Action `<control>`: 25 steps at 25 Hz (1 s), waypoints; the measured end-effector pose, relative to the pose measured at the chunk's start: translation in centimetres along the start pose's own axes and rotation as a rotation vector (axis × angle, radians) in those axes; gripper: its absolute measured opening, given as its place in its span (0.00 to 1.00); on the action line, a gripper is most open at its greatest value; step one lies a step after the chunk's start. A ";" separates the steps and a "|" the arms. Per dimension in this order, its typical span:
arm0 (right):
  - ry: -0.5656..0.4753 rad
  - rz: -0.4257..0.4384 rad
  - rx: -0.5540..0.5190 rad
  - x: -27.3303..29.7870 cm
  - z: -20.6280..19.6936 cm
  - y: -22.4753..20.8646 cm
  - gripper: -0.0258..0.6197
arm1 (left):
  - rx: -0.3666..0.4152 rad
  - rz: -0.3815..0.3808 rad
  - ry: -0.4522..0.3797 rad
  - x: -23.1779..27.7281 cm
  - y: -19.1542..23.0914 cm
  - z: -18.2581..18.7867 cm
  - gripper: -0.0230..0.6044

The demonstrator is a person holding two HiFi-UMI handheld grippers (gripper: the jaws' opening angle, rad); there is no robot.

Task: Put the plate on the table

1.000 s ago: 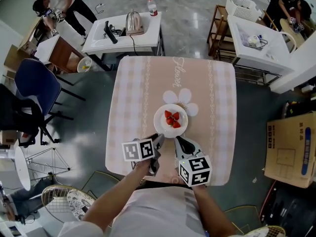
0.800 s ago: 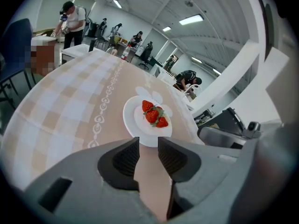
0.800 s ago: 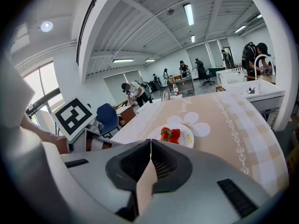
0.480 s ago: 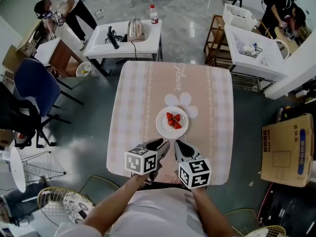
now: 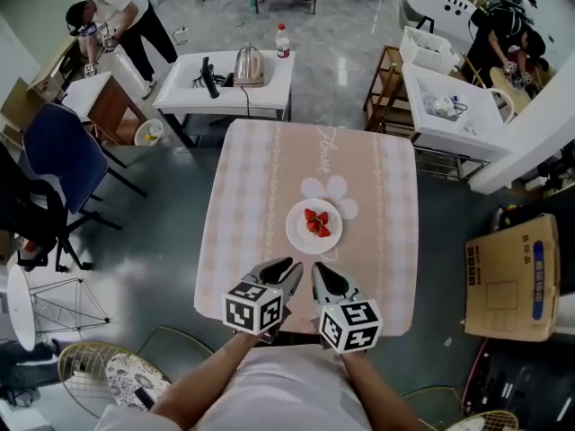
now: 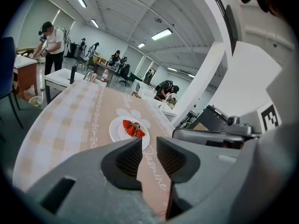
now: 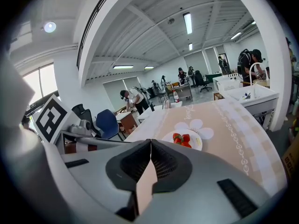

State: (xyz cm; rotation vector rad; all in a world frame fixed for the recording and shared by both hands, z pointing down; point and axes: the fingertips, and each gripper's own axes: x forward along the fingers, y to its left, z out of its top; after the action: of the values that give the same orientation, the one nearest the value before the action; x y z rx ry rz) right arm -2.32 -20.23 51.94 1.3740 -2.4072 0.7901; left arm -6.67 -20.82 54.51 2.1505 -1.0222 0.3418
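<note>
A white plate (image 5: 314,226) with several strawberries (image 5: 314,222) rests on the pink checked table (image 5: 256,178), just this side of its printed flower. Both grippers hover over the table's near edge, apart from the plate. My left gripper (image 5: 290,268) has just been closing, but a narrow gap remains and nothing is between its fingers. In the left gripper view (image 6: 149,147) the plate (image 6: 122,132) lies ahead beyond the tips. My right gripper (image 5: 317,270) is shut and holds nothing; in the right gripper view (image 7: 150,142) the plate (image 7: 194,141) sits ahead, slightly right.
Beyond the table stands a white side table (image 5: 269,83) with a kettle (image 5: 248,64) and a bottle (image 5: 285,39). A blue chair (image 5: 58,155) is at left, a white desk (image 5: 449,106) and a cardboard box (image 5: 508,277) at right. People work at both far corners.
Both grippers have drawn back from the plate toward the near table edge and risen. The left one has rolled. The plate stays where it was on the table.
</note>
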 end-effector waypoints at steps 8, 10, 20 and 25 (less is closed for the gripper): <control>-0.072 -0.019 -0.060 -1.8 0.5 2.9 0.05 | 0.068 -0.022 -0.056 -2.6 -1.7 -0.2 0.08; -0.088 -0.019 -0.085 -2.2 0.5 3.8 0.05 | 0.085 -0.019 -0.067 -3.1 -1.7 -0.2 0.06; -0.104 -0.077 -0.130 -5.0 -1.2 6.4 0.05 | 0.122 -0.007 -0.096 -6.0 -2.5 -1.7 0.05; -0.125 -0.124 -0.134 -6.4 -2.0 6.9 0.05 | 0.144 -0.005 -0.096 -7.0 -3.3 -2.8 0.05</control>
State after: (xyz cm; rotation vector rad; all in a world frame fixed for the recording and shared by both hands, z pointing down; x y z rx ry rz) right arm -4.96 -11.70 48.24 1.5422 -2.3894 0.5159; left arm -8.58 -13.45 51.36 2.3172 -1.0748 0.3205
